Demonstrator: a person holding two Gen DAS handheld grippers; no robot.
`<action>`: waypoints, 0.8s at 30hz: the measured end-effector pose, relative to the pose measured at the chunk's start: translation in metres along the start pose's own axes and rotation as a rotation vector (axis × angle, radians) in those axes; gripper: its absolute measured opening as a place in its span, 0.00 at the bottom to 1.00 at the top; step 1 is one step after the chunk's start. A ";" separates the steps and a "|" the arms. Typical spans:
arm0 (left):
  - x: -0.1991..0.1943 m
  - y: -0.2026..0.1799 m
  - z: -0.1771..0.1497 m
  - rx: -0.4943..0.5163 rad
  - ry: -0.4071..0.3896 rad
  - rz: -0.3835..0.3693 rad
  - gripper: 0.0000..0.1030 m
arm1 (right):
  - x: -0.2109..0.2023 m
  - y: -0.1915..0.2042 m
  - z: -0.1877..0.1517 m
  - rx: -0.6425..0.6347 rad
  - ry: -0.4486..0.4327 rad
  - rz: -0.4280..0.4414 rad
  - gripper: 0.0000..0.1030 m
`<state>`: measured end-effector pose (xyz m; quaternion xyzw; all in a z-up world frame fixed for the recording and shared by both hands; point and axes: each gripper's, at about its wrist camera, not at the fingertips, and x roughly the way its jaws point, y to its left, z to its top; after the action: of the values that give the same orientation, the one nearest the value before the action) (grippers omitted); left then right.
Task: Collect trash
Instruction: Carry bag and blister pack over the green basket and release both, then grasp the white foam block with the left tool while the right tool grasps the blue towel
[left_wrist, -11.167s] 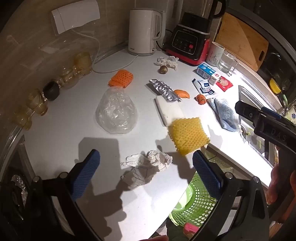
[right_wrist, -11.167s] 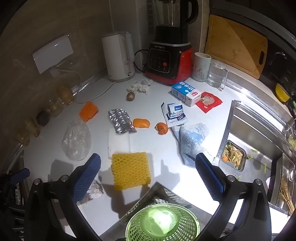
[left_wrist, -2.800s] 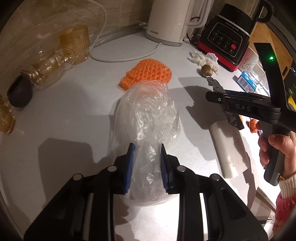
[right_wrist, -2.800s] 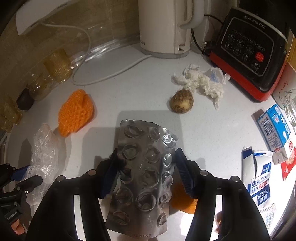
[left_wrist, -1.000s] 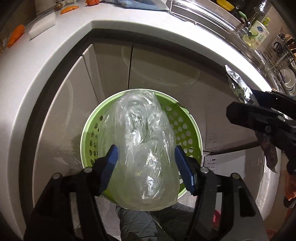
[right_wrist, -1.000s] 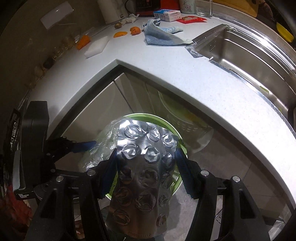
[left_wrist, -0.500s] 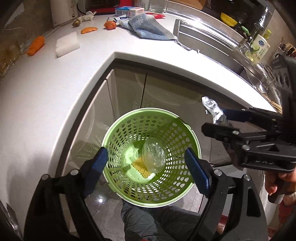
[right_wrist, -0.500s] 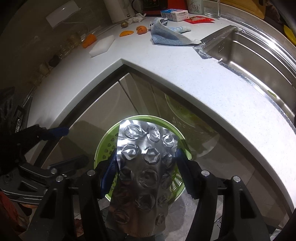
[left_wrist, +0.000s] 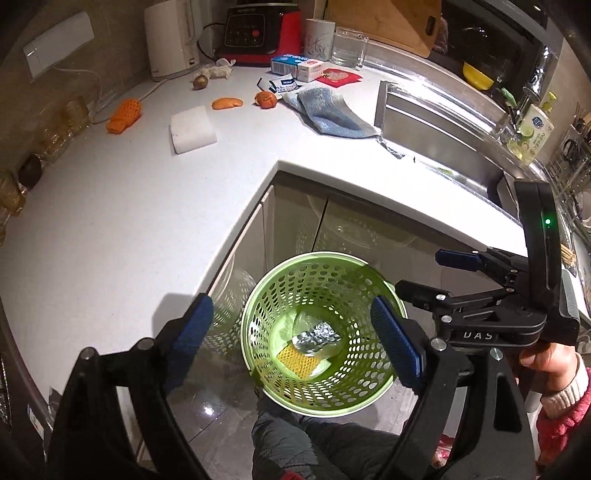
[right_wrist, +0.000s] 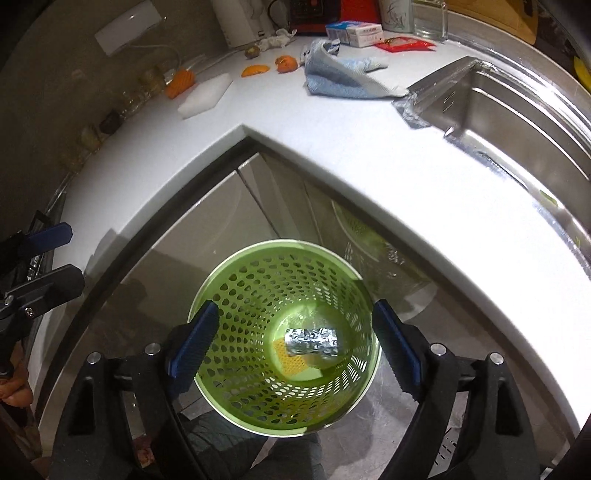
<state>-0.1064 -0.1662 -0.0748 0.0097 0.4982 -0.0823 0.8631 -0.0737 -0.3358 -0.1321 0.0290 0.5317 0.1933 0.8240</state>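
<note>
Since half a second ago the foil blister sheet has left the right gripper and now lies at the bottom of the green basket, on top of the yellow foam net and the clear plastic bag. The right jaws are opening, nothing between them; the left gripper hangs spread wide and empty above the same basket. Out on the white counter more trash waits: orange foam net, peels, white foam block, crumpled tissue. The two grippers sit close together, so reaching back at once risks them knocking, or one tipping the light basket.
</note>
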 end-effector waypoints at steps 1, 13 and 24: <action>-0.003 0.001 0.003 -0.006 -0.009 0.004 0.81 | -0.007 -0.002 0.004 0.004 -0.018 -0.002 0.83; -0.023 0.016 0.046 -0.063 -0.097 0.053 0.90 | -0.067 -0.004 0.043 -0.016 -0.187 -0.012 0.90; 0.039 0.066 0.121 -0.120 -0.074 0.075 0.90 | -0.049 0.003 0.109 -0.012 -0.247 -0.052 0.93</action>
<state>0.0263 -0.1184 -0.0517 -0.0267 0.4694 -0.0203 0.8824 0.0047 -0.3326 -0.0410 0.0338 0.4256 0.1699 0.8882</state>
